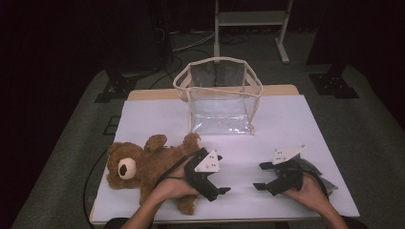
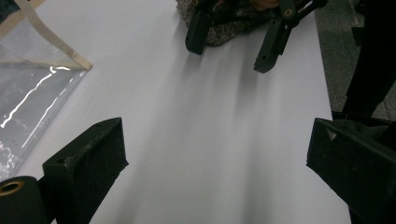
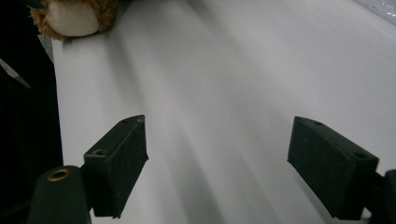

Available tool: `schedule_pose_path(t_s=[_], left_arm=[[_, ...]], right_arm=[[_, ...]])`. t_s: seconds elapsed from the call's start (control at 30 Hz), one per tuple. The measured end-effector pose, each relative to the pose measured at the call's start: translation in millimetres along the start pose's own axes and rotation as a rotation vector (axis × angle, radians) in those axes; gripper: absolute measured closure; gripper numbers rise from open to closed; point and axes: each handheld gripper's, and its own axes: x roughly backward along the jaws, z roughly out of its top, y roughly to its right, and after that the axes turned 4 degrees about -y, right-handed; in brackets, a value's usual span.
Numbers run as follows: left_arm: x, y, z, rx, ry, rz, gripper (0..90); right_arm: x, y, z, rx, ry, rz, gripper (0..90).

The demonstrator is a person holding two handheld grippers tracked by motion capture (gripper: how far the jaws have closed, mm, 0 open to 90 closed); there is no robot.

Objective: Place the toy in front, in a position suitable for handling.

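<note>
Looking down from the high view, the teddy bear [image 1: 143,169] is lying on its back at the lower left of the frame, well apart from the clear bag [image 1: 219,98] standing open-mouthed at the upper centre on the white table cover [image 1: 286,124]. The left gripper [image 1: 220,192] is resting just beside the bear's flank with jaws spread and empty, and the right gripper [image 1: 260,176] is sitting at the lower right, likewise released, over a dark grey cloth [image 1: 320,179]. Moving to the left gripper view, the pads are standing wide over bare cover, the bag's edge [image 2: 42,70] showing at the upper left and the right gripper [image 2: 231,44] at the top. Turning to the right gripper view, the jaws are gaping with nothing between them, the bear's muzzle [image 3: 72,18] peeking in at the upper left. Judging the step as picking up the bear, the left jaws should be pinching a thick fold of body plush rather than a limb, while the right is steadying the bag's rim.
</note>
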Motion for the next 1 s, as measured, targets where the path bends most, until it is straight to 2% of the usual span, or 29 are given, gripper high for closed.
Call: schedule_pose_path(t_s=[0.2,0.53,0.83,1.0], left_arm=[[11.0,-3.2,5.4,-0.025,0.001,0.007,3.9],[45.3,-14.8,8.6,-0.073,-0.023,0.020,4.0],[87.9,-35.4,-3.2,-0.098,-0.044,0.086,5.2],[108.7,-46.4,-14.8,-0.070,-0.057,0.125,5.2]], right_arm=[[-1.7,-0.5,0.9,-0.003,-0.003,0.000,18.3],[-2.4,-3.2,1.9,0.000,-0.006,-0.003,18.3],[-4.0,-5.2,3.4,0.006,-0.012,-0.004,18.4],[-6.0,-5.2,3.9,0.006,-0.017,0.001,18.4]])
